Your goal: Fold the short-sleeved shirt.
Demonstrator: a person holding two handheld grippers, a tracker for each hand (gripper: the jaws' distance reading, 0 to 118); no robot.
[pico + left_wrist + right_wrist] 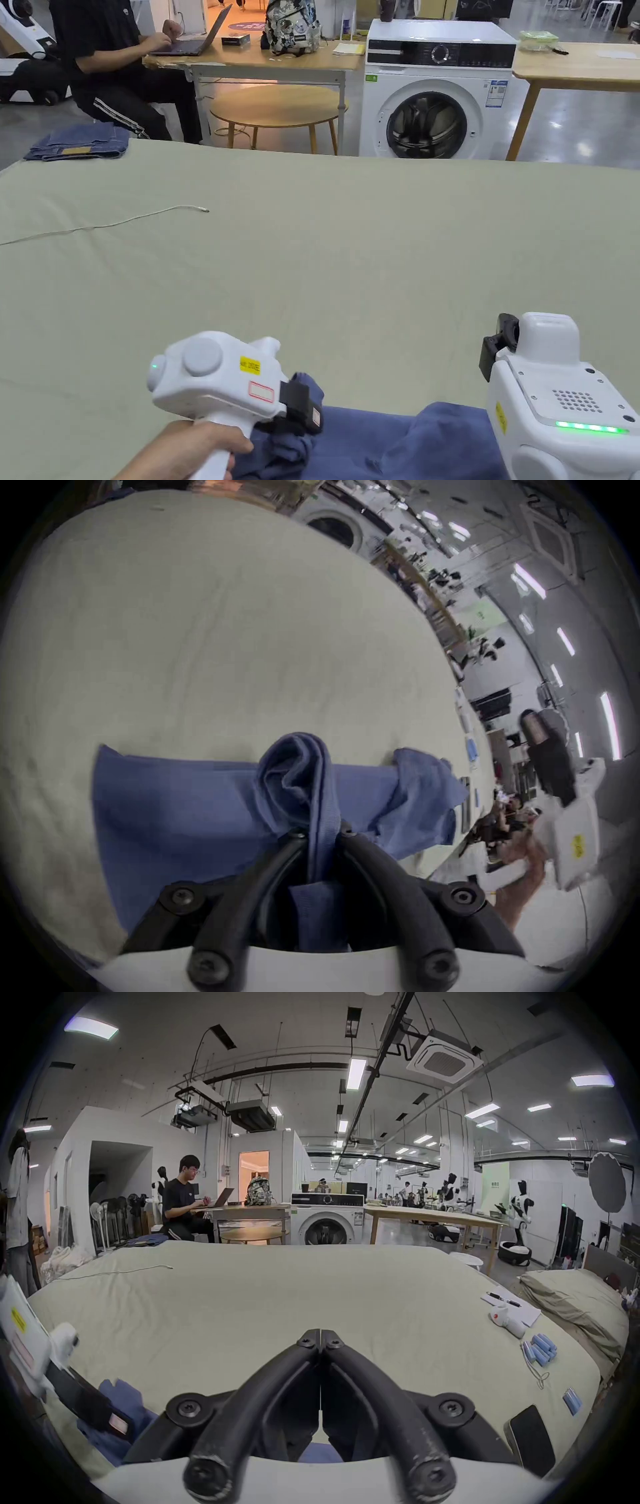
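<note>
A blue short-sleeved shirt (pixel 400 444) lies bunched at the near edge of the pale green bed sheet (pixel 350 262). In the left gripper view the shirt (pixel 180 802) stretches as a band across the sheet, and my left gripper (pixel 320 831) is shut on a rolled-up fold of it. In the head view a hand holds the left gripper (pixel 300 409) over the shirt's left end. My right gripper (pixel 321 1335) is shut with nothing between its jaws, held above the sheet to the right of the shirt (pixel 117 1404). Its white body (pixel 556 400) rises at the lower right.
Folded blue jeans (pixel 80 141) lie at the far left corner, a white cable (pixel 106 224) trails across the sheet. On the right edge lie a notepad with a pen (pixel 509 1303), blue cylinders (pixel 540 1348) and a phone (pixel 530 1435). A washing machine (pixel 437 94) and a seated person (pixel 119 69) are beyond.
</note>
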